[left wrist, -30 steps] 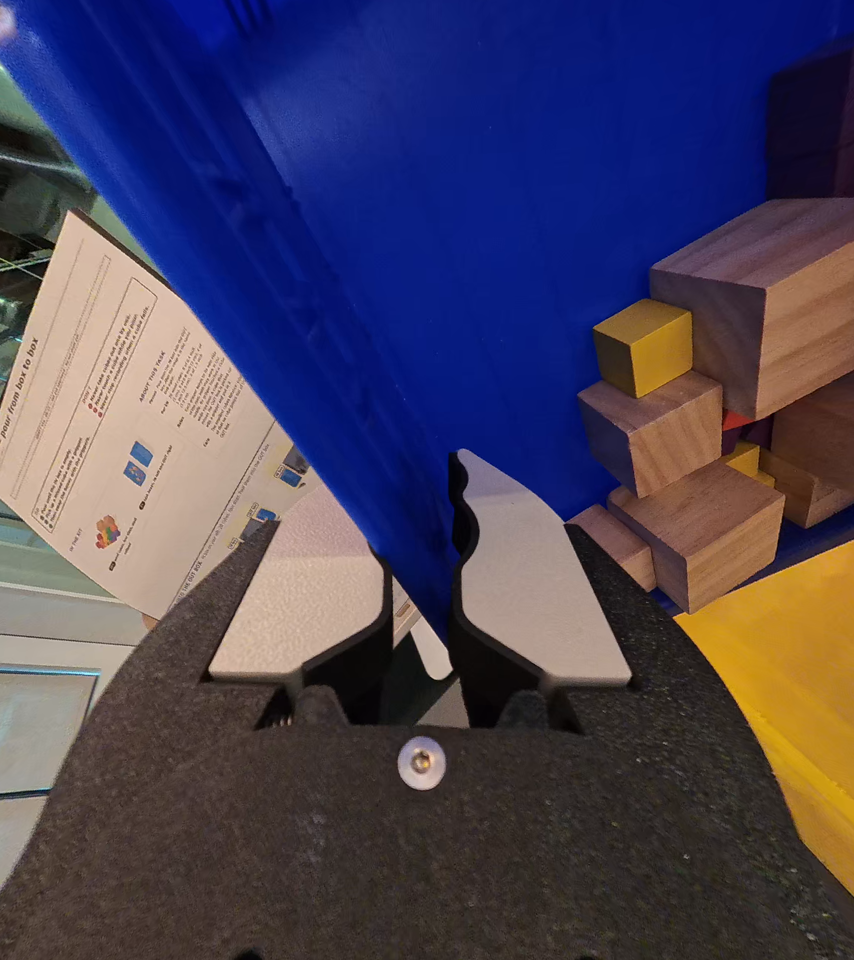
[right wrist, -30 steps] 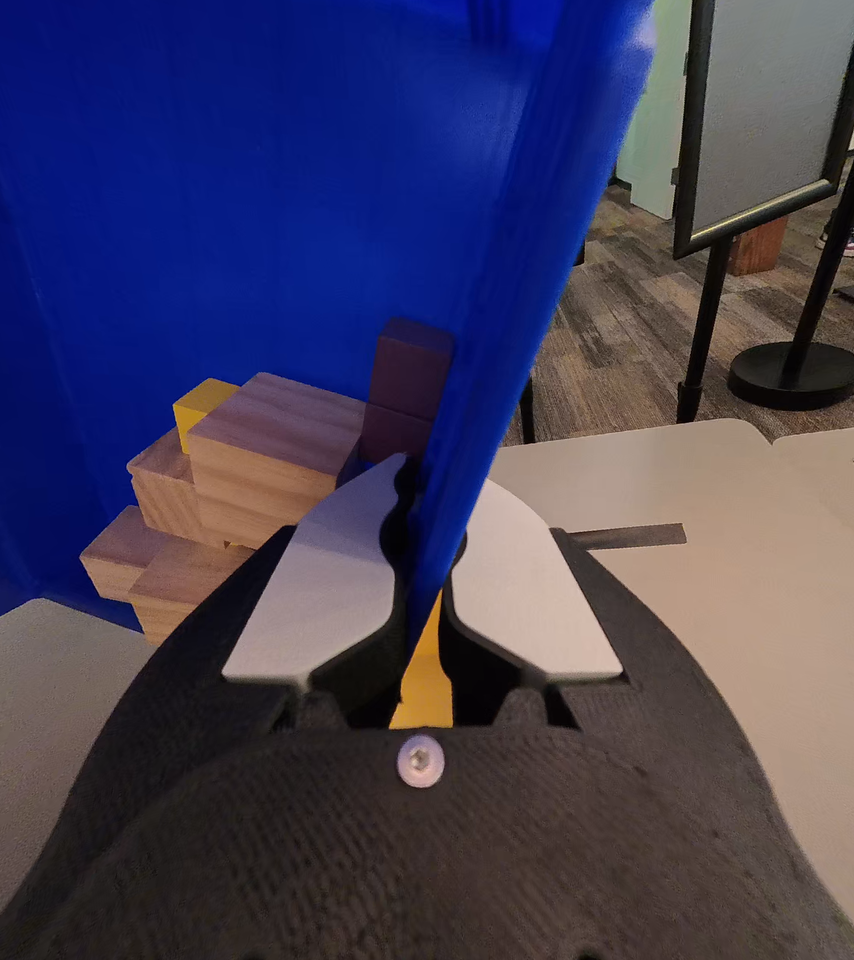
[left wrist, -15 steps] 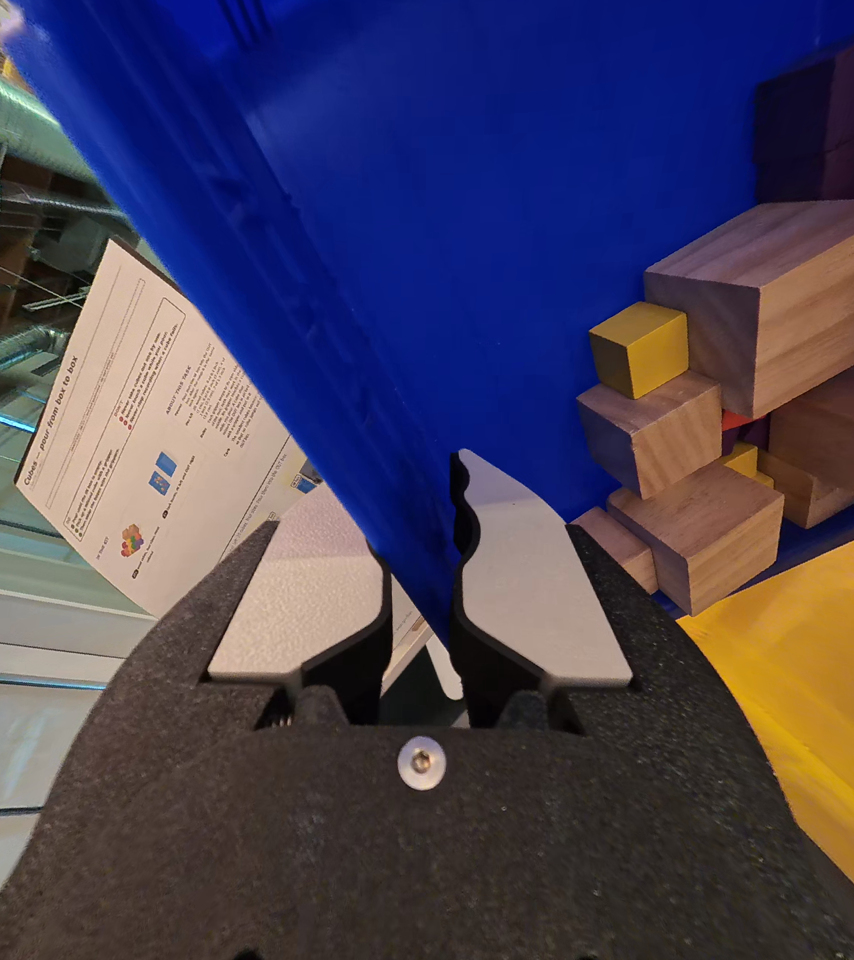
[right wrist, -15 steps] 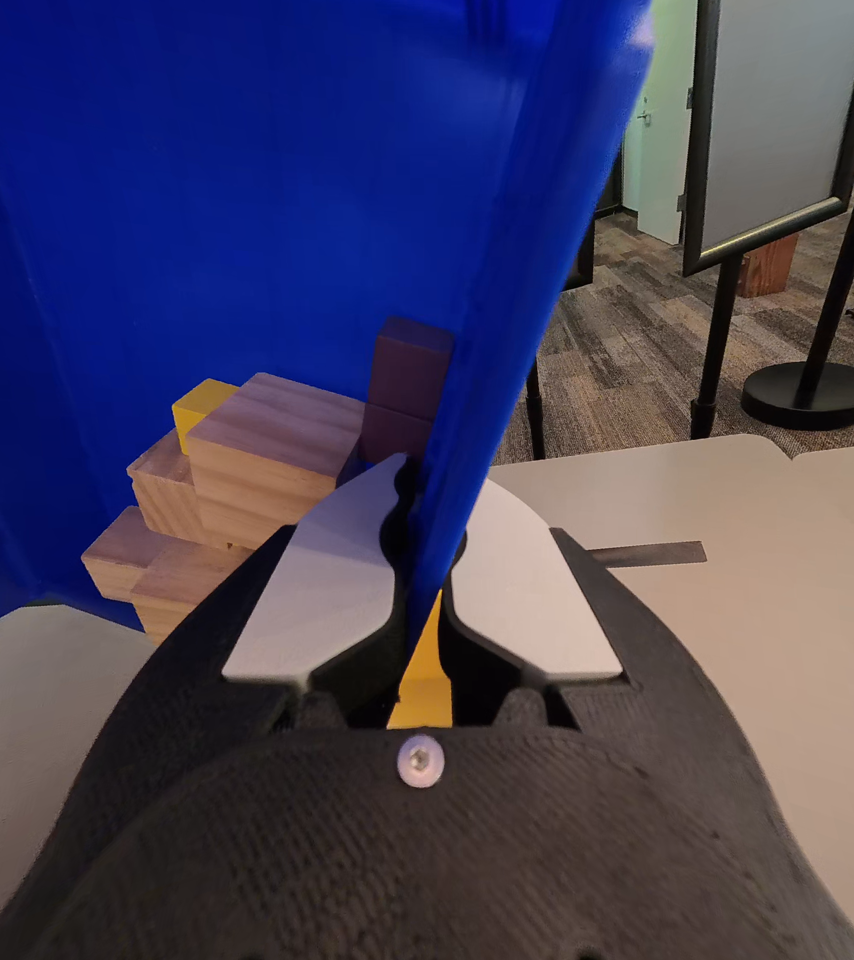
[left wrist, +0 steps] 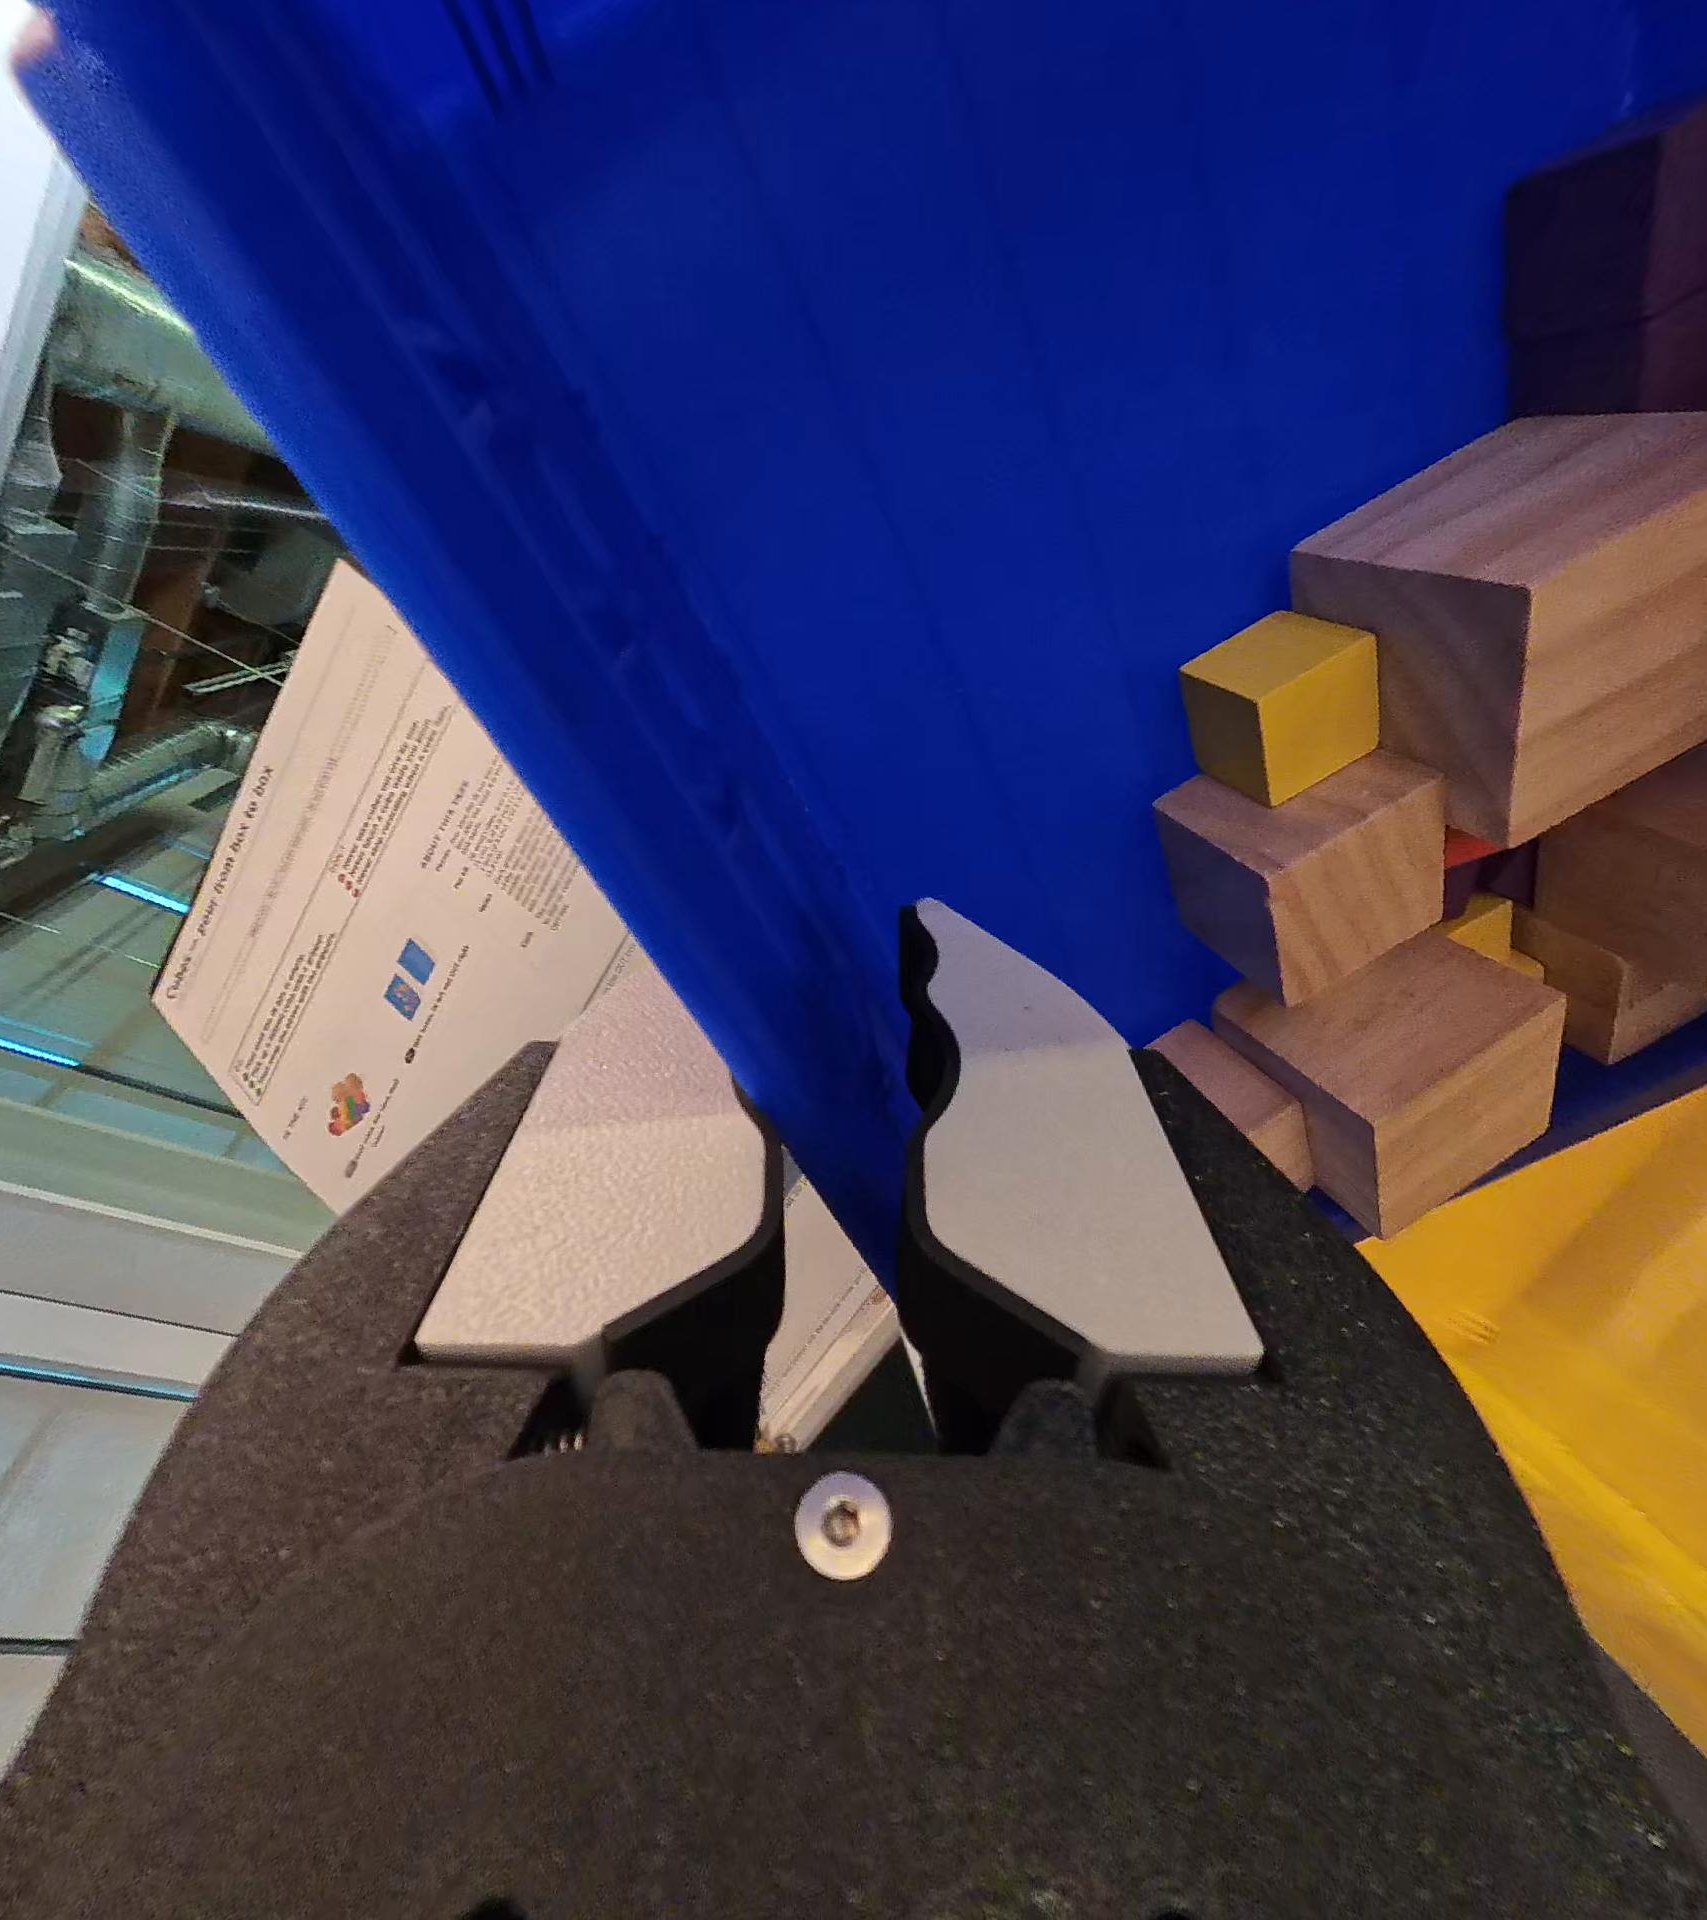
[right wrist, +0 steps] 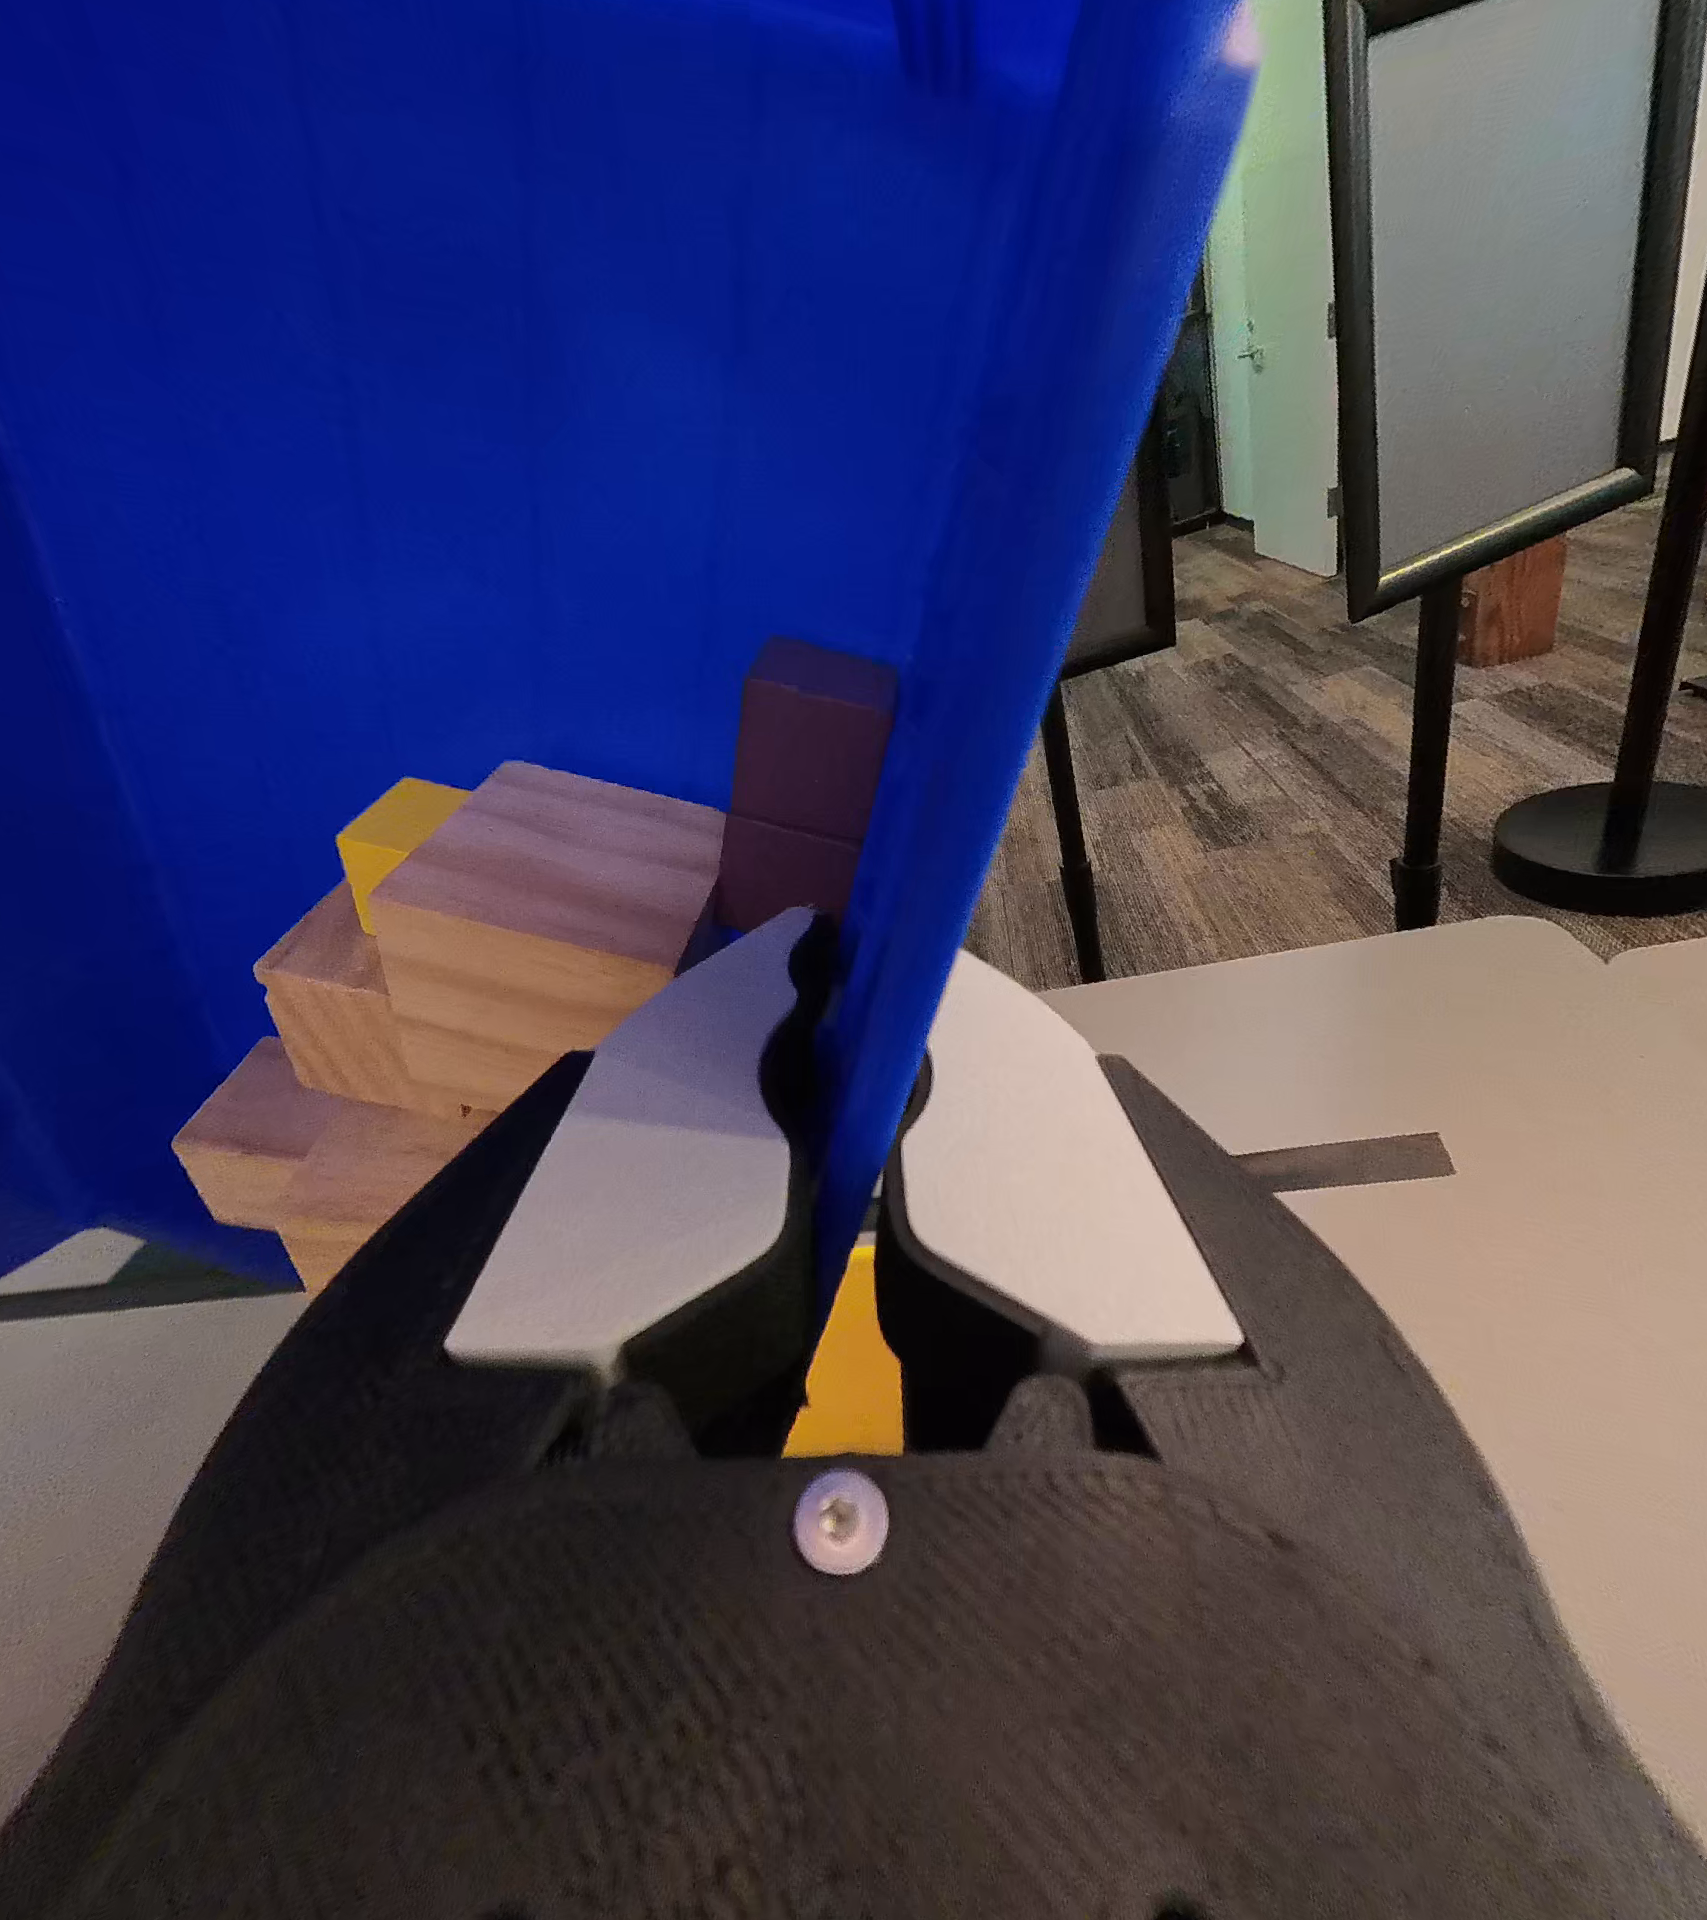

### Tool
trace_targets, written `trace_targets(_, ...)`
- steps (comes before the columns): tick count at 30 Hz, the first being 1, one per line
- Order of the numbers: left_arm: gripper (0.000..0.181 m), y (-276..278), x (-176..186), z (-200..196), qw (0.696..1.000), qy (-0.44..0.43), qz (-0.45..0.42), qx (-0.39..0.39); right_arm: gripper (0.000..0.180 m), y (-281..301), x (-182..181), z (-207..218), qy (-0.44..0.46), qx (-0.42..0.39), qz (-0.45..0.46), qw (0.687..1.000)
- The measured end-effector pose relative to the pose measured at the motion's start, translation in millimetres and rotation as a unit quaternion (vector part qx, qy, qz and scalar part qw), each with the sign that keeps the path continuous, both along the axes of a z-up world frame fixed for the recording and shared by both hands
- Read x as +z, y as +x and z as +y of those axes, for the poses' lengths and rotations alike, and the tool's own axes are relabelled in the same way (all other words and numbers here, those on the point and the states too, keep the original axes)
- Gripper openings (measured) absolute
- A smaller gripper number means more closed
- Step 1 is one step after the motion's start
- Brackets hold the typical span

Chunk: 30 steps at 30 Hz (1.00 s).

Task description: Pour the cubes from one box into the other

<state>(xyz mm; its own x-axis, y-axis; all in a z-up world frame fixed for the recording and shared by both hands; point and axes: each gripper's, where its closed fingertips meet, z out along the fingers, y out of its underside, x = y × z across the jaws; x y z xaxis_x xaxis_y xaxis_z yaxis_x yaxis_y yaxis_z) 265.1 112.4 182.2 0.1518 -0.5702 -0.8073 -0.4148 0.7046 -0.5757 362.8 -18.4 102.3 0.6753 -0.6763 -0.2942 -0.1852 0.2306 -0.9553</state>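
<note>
A smooth blue plastic box [left wrist: 984, 436] is held tipped steeply, its open side turned toward the cameras and its ribbed side walls rising almost upright. The left gripper [left wrist: 833, 1049], with matte grey fingers [left wrist: 1036, 1174] set in a rough black foam body, is clamped on the box's left wall, one finger inside and one outside. The right gripper [right wrist: 864, 1023] pinches the right wall [right wrist: 953, 727] the same way. Piled in the box's low end are square-edged wooden cubes [left wrist: 1555, 634] with visible grain, a small painted yellow cube [left wrist: 1275, 717] and dark purple cubes [right wrist: 807, 758] stacked against the right wall. A yellow box [left wrist: 1607, 1351] lies just beneath the blue one, at near right in the left wrist view. A printed white sheet [left wrist: 381, 914] stands at far left; a pale grey table [right wrist: 1503, 1299] spreads below, with black sign stands [right wrist: 1638, 727] on the wood-pattern floor beyond.
</note>
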Motion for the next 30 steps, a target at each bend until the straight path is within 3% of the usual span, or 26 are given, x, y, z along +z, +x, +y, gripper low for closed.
trace_targets(19,0.020,5,-16,8,1.000,-0.015,0.023,0.014,0.006,5,-15,8,-0.029,0.017,0.021,0.999)
trace_targets(30,0.022,-2,-4,0,1.000,0.015,-0.014,-0.006,0.006,1,-2,3,0.000,0.008,-0.024,1.000)
